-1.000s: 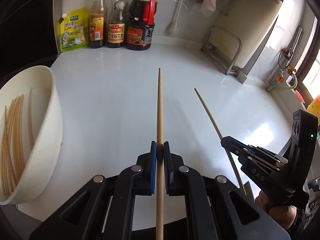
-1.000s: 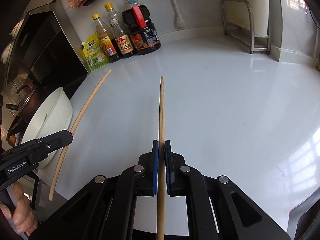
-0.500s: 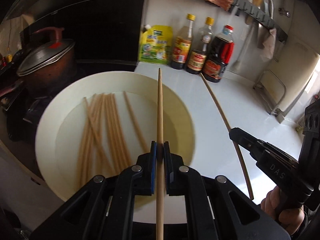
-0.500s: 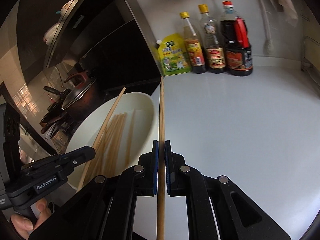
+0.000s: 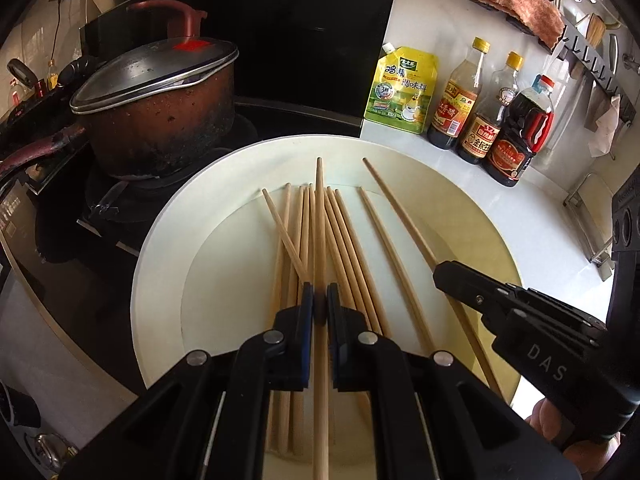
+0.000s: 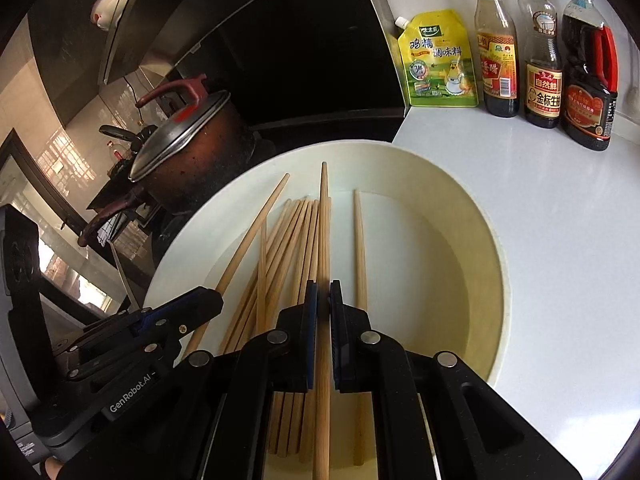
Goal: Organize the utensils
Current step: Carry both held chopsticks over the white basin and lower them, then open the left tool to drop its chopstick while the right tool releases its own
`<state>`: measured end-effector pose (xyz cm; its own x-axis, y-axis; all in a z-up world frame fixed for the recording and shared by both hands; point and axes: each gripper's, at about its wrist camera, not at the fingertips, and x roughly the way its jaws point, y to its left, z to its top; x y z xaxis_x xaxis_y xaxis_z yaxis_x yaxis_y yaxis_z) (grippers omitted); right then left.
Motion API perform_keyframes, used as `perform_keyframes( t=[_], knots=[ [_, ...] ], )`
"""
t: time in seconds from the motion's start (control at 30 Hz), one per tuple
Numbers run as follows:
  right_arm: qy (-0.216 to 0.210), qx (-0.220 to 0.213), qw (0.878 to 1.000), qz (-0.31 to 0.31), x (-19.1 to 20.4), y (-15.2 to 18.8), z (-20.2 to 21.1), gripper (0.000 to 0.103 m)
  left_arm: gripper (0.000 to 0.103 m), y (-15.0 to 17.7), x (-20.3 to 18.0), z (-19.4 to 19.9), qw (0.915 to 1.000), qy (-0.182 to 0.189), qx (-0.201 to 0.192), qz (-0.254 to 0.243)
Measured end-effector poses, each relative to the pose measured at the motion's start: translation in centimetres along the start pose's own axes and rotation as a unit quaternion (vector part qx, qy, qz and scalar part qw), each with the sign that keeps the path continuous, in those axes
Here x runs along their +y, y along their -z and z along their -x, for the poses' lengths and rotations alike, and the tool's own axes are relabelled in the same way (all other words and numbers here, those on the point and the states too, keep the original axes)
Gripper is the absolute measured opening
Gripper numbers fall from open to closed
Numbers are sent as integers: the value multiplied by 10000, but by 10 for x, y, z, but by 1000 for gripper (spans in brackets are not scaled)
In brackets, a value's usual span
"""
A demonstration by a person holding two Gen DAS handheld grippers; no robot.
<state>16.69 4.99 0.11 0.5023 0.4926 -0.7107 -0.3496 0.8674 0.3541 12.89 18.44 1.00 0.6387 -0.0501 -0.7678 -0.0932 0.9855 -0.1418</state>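
Note:
A wide white bowl (image 5: 160, 248) (image 6: 492, 240) holds several wooden chopsticks (image 5: 348, 248) (image 6: 288, 248) lying lengthwise. My left gripper (image 5: 319, 300) is shut on one chopstick (image 5: 319, 216) held over the bowl; it also shows in the right wrist view (image 6: 208, 300) with its chopstick (image 6: 256, 228). My right gripper (image 6: 323, 300) is shut on another chopstick (image 6: 323, 220) over the bowl; it shows in the left wrist view (image 5: 440, 272) with its chopstick (image 5: 400, 212).
A dark pot with a metal lid (image 5: 160, 108) (image 6: 188, 152) stands on the stove left of the bowl. A yellow seasoning pouch (image 5: 404, 92) and three sauce bottles (image 5: 480, 108) (image 6: 544, 52) stand at the back of the white counter (image 6: 560, 240).
Both grippers have swung left from the open counter to above the bowl, each still holding its chopstick. The bowl now fills the middle of both views.

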Motion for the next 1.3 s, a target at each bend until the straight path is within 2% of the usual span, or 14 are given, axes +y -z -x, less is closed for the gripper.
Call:
perform_keyframes(
  t=[0.13,0.17,0.2,0.23,0.27,0.3,0.9,1.3],
  knots=[
    [73,68,9999,-40,-3,4,-4,6,8,-1,3,-5,10000,-42,48,19],
    [99,66,9999,-40,-4,5,-3,7,14,-1,3,-4,10000,-60,7,34],
    [124,39,9999,-47,-5,6,-1,7,27,0,4,-3,9999,-92,-31,44],
    [152,0,9999,-43,-6,7,1,7,35,0,5,-1,9999,-111,-81,56],
    [200,-24,9998,-24,-7,8,4,7,48,1,5,2,9998,-132,-144,72],
    [261,-59,9996,0,-6,9,6,7,50,1,6,6,9996,-162,-203,76],
    [687,-516,9958,300,7,31,51,16,52,18,7,33,9994,-150,-290,105],
    [745,-658,9946,288,6,49,65,25,53,34,2,43,9992,-173,-362,44]
  ],
)
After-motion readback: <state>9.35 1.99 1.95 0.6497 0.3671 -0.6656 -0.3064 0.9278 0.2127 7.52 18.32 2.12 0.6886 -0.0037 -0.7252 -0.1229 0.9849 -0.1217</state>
